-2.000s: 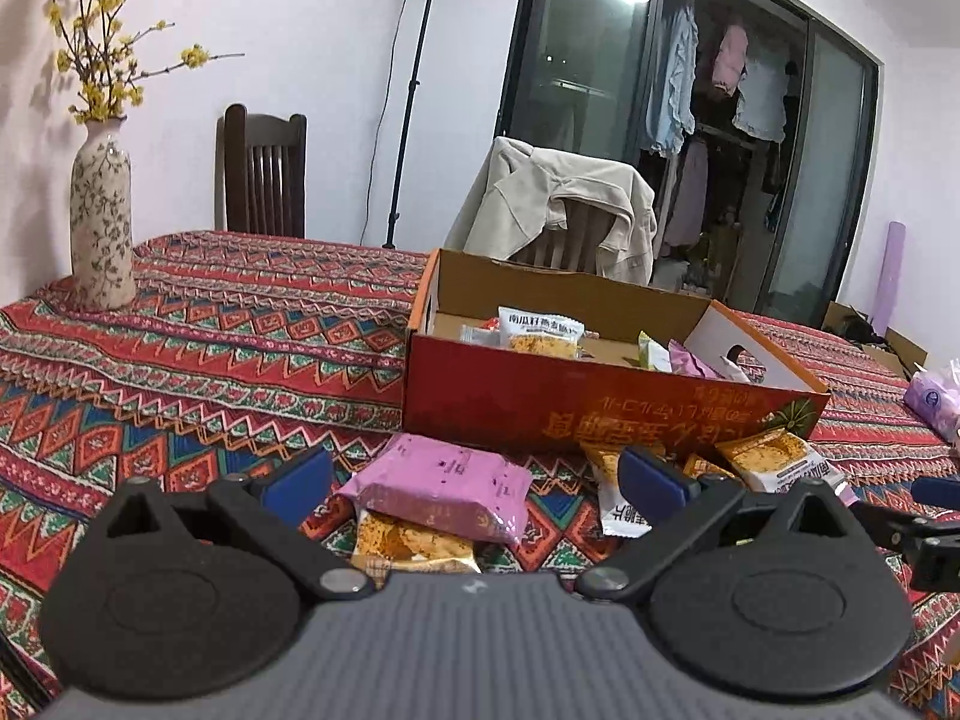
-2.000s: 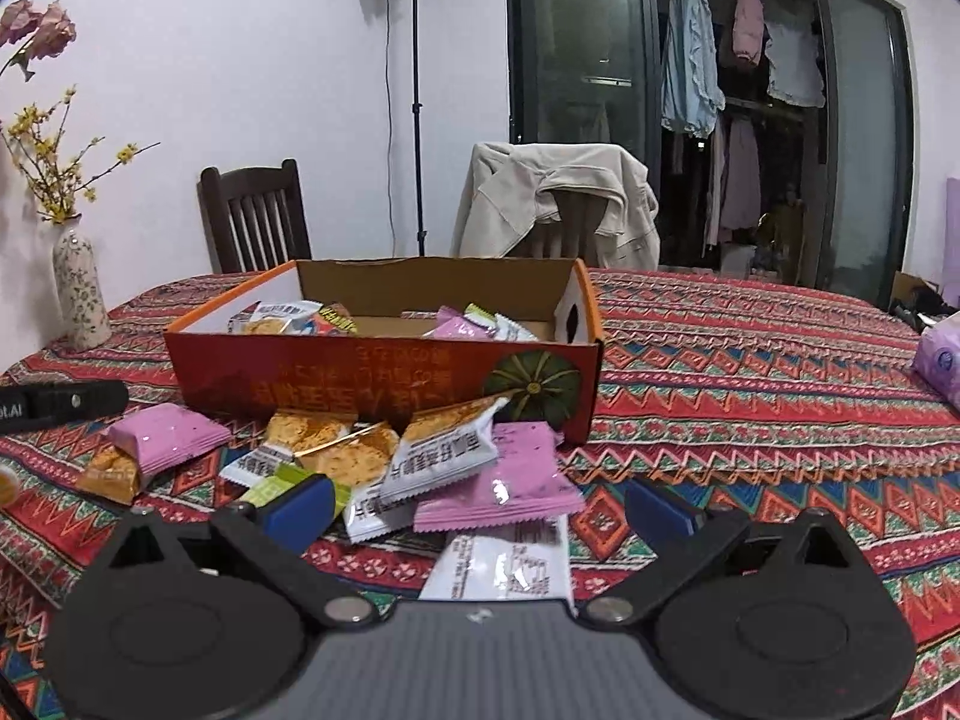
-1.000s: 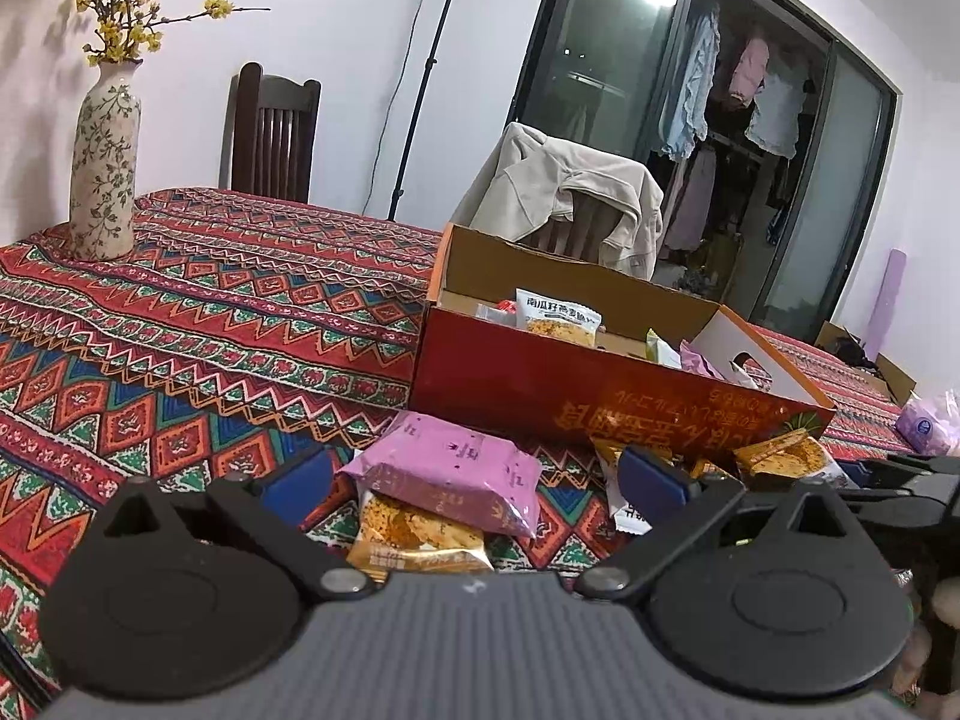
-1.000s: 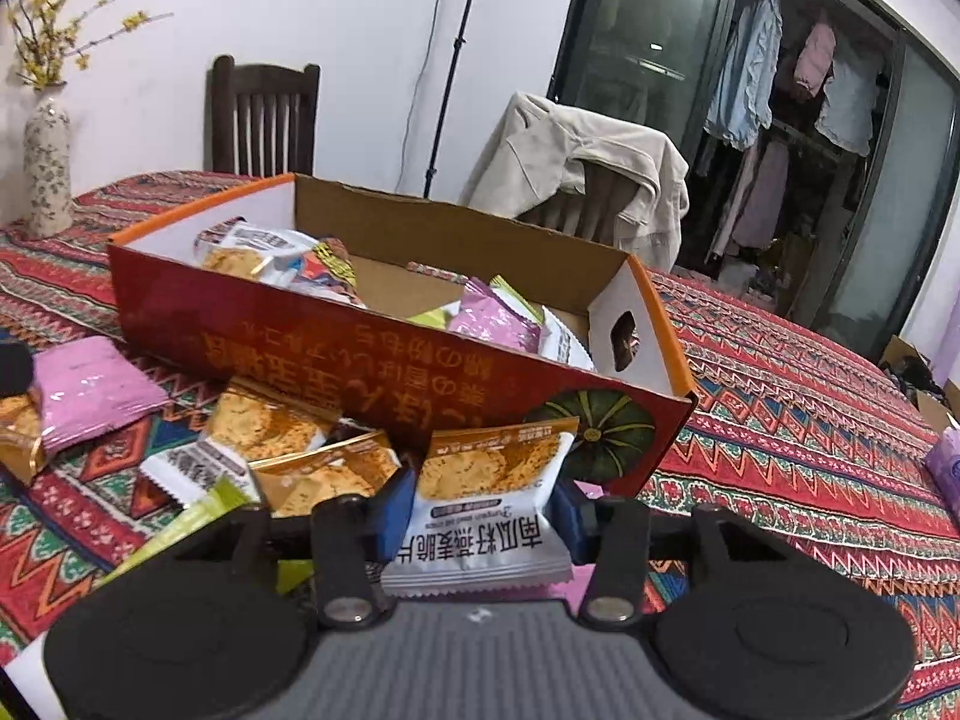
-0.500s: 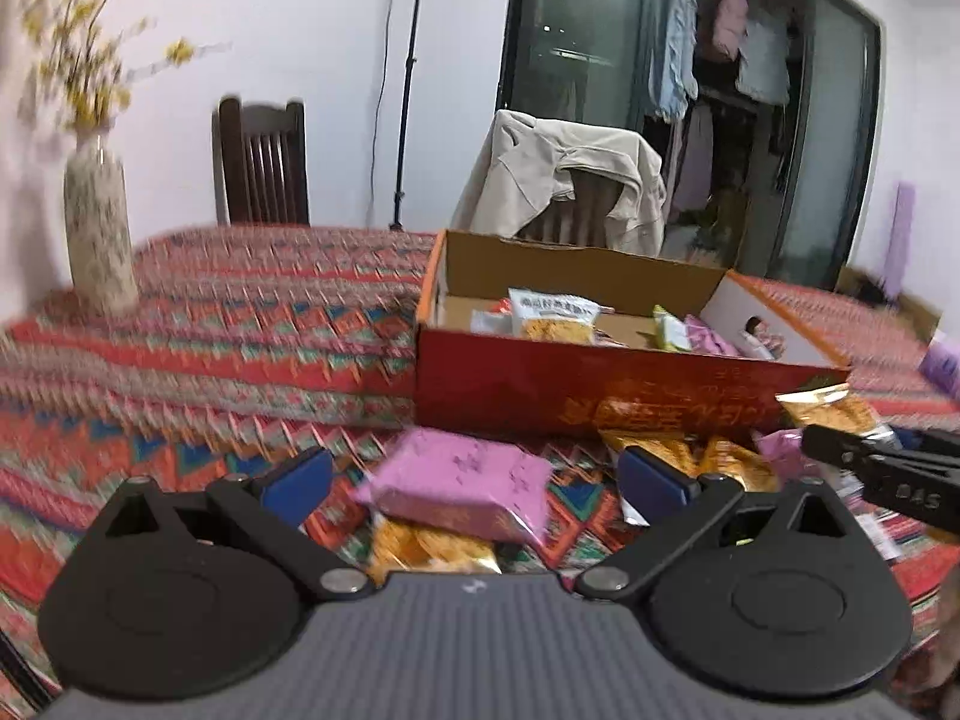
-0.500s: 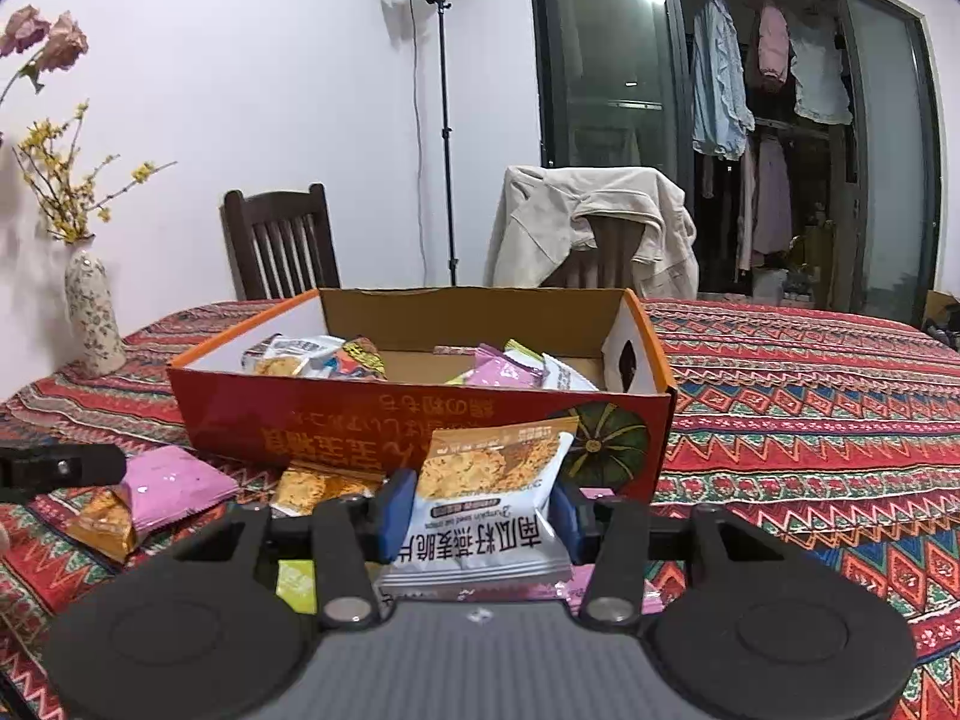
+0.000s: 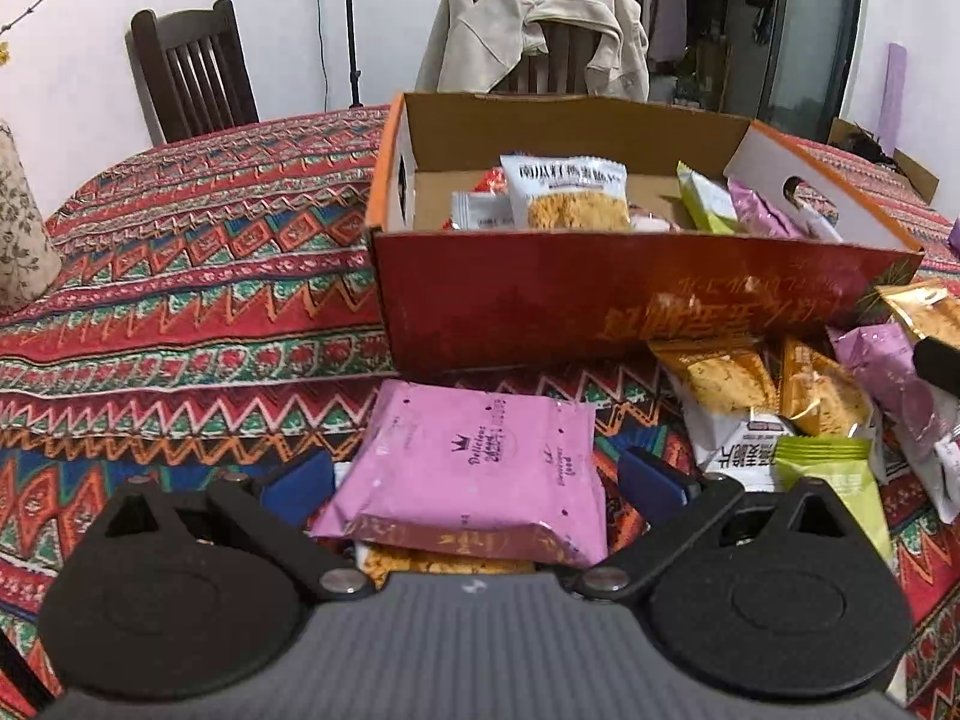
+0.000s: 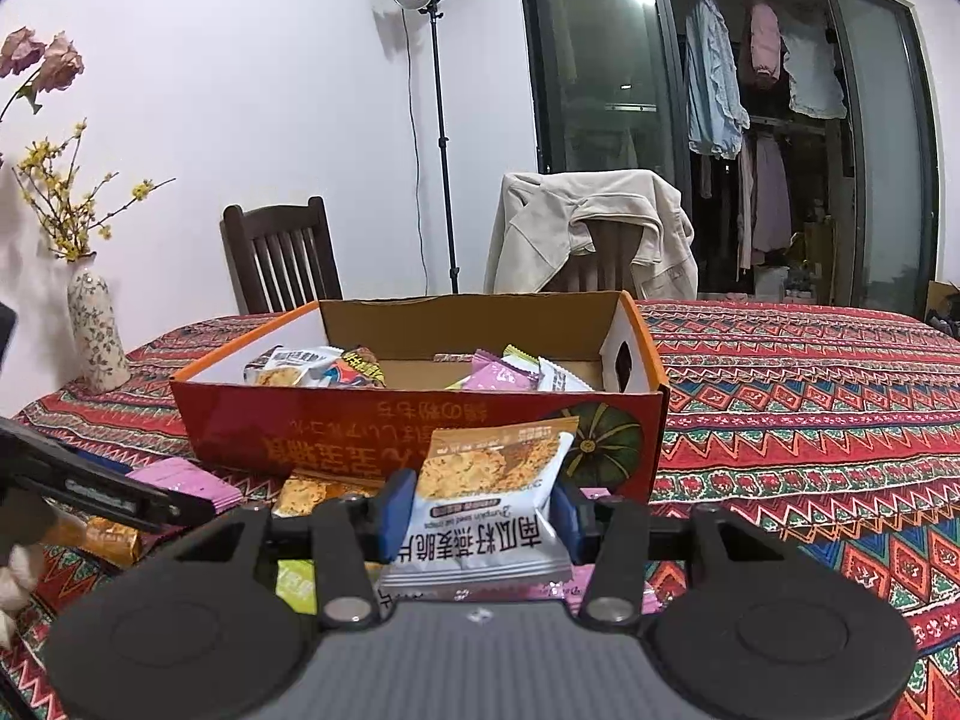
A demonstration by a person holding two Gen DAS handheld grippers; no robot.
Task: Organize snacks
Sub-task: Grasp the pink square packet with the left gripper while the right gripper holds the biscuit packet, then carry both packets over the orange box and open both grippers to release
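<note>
While my right gripper [image 8: 483, 507] clamps a white cracker packet [image 8: 480, 513] between its blue pads at the lower centre of the right wrist view, the packet stands lifted in front of the red cardboard box [image 8: 414, 420], which fills the middle of that frame with several snacks already inside. My left gripper [image 7: 474, 483] is spread wide at the bottom of the left wrist view, its pads flanking a pink packet [image 7: 480, 462] without pressing on it. That pink packet lies on the patterned tablecloth [image 7: 180, 312], just below the box's front wall, on top of an orange packet [image 7: 432, 564]. More loose packets [image 7: 780, 396] are heaped at the right of that frame, beside the box's lower right corner.
</note>
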